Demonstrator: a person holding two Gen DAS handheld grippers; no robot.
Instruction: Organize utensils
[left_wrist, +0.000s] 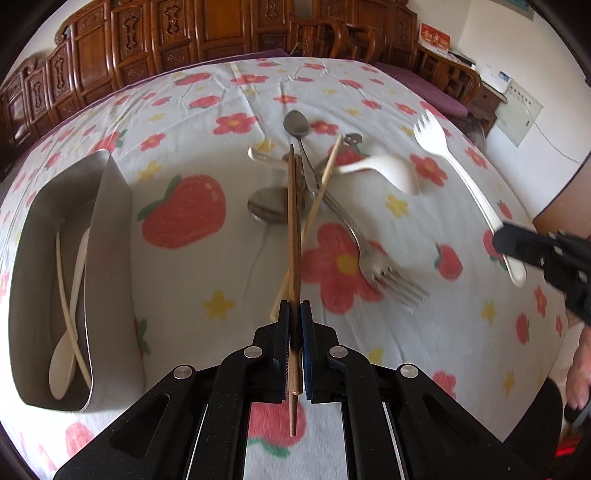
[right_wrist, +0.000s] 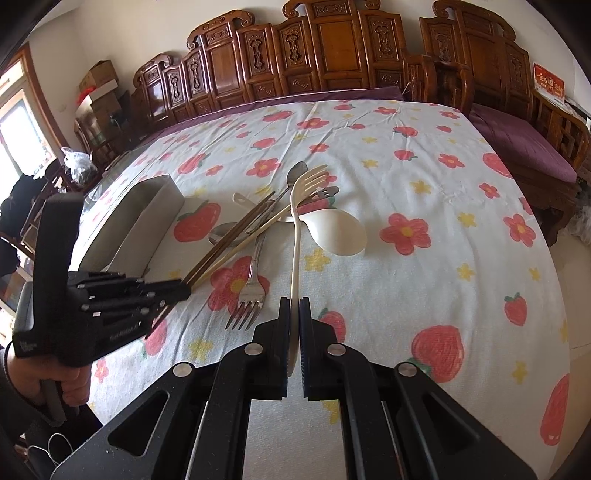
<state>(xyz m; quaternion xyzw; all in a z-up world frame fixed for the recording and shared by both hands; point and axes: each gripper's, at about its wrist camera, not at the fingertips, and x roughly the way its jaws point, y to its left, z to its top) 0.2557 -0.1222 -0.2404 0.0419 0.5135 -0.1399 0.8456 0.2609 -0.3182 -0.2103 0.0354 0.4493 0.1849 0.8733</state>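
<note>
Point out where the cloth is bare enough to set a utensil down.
Free: the tablecloth right of the cream ladle spoon and beyond the pile. Also the strip between the metal bin and the steel spoon. Crowded: the crossed pile around the steel fork.

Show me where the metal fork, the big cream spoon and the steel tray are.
metal fork (right_wrist: 248, 295): right wrist view, on the neck just above the tines.
big cream spoon (right_wrist: 338, 230): right wrist view, middle of its bowl.
steel tray (left_wrist: 110, 206): left wrist view, on its right wall.
</note>
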